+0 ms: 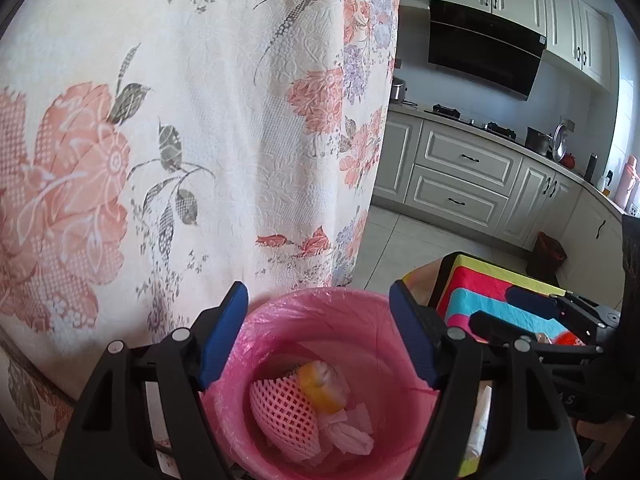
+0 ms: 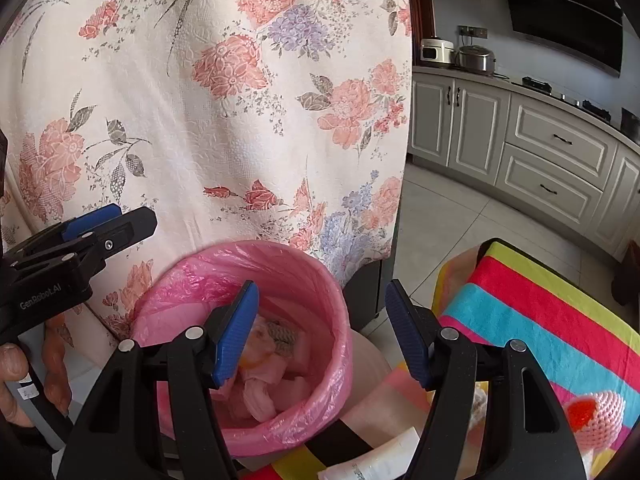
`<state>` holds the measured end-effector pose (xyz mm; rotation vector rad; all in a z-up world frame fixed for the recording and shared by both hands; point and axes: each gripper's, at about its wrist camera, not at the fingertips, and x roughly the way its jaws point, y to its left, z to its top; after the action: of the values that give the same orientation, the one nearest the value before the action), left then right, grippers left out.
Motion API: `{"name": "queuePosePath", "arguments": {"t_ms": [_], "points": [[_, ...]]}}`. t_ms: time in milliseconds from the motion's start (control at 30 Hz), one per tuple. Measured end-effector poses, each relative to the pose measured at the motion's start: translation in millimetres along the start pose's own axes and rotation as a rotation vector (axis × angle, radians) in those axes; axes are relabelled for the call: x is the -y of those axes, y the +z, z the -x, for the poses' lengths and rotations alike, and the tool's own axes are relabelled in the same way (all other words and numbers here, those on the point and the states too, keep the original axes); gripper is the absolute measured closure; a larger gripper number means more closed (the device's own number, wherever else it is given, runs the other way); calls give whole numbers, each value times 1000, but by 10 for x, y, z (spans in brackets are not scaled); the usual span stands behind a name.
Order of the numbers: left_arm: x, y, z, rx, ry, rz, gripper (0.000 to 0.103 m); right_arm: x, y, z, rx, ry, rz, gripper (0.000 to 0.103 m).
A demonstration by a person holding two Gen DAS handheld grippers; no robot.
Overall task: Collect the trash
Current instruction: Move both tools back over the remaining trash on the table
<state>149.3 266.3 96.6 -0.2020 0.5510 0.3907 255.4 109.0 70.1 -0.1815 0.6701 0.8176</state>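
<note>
Several scraps already lie in the pink-lined bin: foam net, tissue. Both the right gripper and left gripper hover above it, jaws spread, empty. Another netted piece waits on the striped towel's near-right corner.

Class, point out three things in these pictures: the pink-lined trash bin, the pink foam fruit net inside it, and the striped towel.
pink-lined trash bin (image 2: pixel 320 276): right wrist view, far rim.
pink foam fruit net (image 1: pixel 280 412): left wrist view, mesh middle.
striped towel (image 2: pixel 520 312): right wrist view, blue stripe.
</note>
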Motion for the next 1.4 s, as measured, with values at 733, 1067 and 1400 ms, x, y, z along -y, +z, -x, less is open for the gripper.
{"name": "queuePosePath", "arguments": {"t_ms": [733,1067,1400], "points": [[334,-334,421,-11,-82,-2,32,446,-492,854,66,-132,-81,37],[648,-493,559,-17,-133,-36,32,809,-781,1315,95,-216,-134,34],[990,-645,585,-39,-182,-77,32,1234,-1143,1640,94,-294,-206,32]]}}
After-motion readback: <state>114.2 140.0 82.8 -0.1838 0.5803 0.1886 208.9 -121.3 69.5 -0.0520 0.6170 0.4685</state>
